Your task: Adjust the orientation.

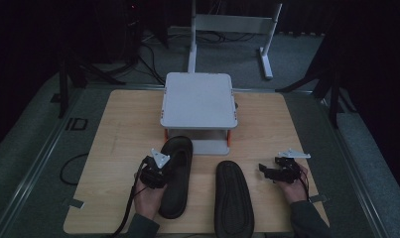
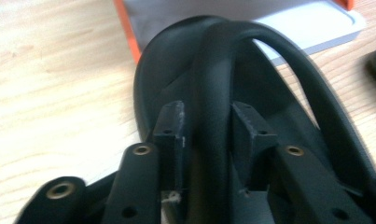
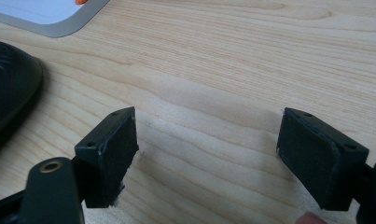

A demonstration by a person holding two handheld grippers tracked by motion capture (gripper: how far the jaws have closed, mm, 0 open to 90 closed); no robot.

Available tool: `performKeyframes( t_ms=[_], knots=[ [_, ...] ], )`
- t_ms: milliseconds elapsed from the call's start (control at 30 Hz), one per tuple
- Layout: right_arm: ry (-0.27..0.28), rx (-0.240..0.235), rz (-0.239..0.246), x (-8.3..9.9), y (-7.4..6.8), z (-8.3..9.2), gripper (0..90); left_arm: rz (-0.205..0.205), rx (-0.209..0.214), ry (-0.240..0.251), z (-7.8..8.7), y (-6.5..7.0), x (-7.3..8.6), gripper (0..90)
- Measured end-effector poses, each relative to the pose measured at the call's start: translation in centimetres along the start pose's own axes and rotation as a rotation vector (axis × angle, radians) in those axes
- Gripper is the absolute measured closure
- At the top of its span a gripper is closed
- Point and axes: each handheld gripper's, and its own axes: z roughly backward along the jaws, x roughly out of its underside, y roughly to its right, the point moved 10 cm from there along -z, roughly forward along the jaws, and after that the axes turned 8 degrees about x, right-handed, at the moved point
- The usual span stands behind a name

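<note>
We had the left tool (image 2: 209, 140) clamped on the strap of the left slipper (image 1: 176, 174), its long axis aimed at the shelf rack (image 1: 198, 101), while our right tool (image 3: 209, 154) gaped wide beside the other slipper (image 1: 233, 198) on the tabletop (image 1: 118, 129)

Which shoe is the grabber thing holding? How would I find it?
Look at the grey shelf stand on the wooden table. Two black slippers lie in front of it. It's the left slipper, toe tucked under the stand, with the left gripper around its strap; the other slipper lies alone.
</note>
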Motion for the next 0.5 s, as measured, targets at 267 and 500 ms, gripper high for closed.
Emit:
performKeyframes(
  t_ms=[267, 500],
  knots=[
    [-0.007, -0.058, -0.004, -0.2, -1.7, 1.6, 32.9, -0.034, 0.053, 0.088, 2.1, 1.7, -1.4, 51.1],
    [0.046, -0.102, 0.089, -1.5, -5.6, 4.8, 32.1, -0.079, 0.135, 0.123, 2.8, 4.3, -1.9, 46.6]
  ],
)
